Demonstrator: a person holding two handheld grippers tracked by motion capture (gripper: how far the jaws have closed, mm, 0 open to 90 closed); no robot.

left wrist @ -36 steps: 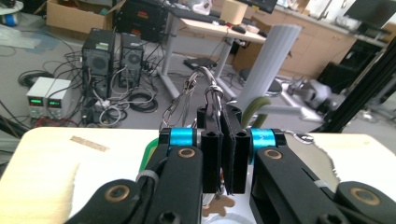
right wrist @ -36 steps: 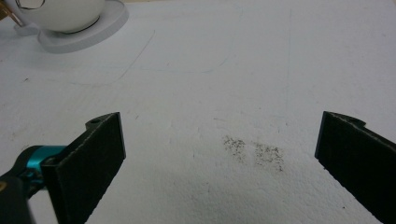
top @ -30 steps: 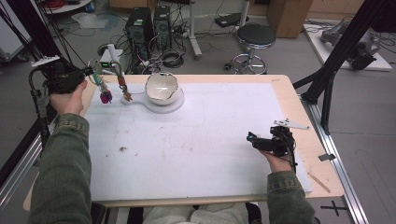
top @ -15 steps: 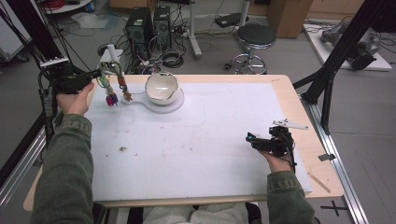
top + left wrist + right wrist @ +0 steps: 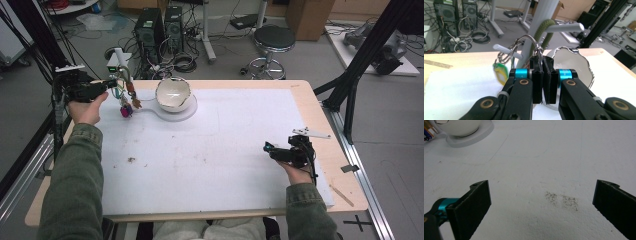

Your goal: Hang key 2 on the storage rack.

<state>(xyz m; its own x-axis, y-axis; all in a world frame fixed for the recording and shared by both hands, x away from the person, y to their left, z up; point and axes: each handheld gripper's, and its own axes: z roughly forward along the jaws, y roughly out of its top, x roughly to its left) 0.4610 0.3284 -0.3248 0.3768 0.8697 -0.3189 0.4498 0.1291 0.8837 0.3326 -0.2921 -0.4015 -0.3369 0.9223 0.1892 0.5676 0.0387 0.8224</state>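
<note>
Metal key ring (image 5: 525, 41) pinched at the stand (image 5: 537, 23)
Left claw (image 5: 543, 65) grips the ring beside the bowl (image 5: 173, 93); right claw (image 5: 541, 202) rests spread on the desk (image 5: 210, 150).

I see the worktop (image 5: 210, 165) open across its middle and right side, with obstacles crowded at the far left corner: the white bowl (image 5: 173, 93) on its stand, and the grey post (image 5: 537, 27) carrying dangling key rings (image 5: 524, 47).

white bowl (image 5: 173, 93), yellow tag (image 5: 501, 74), green cord (image 5: 543, 34)
</note>
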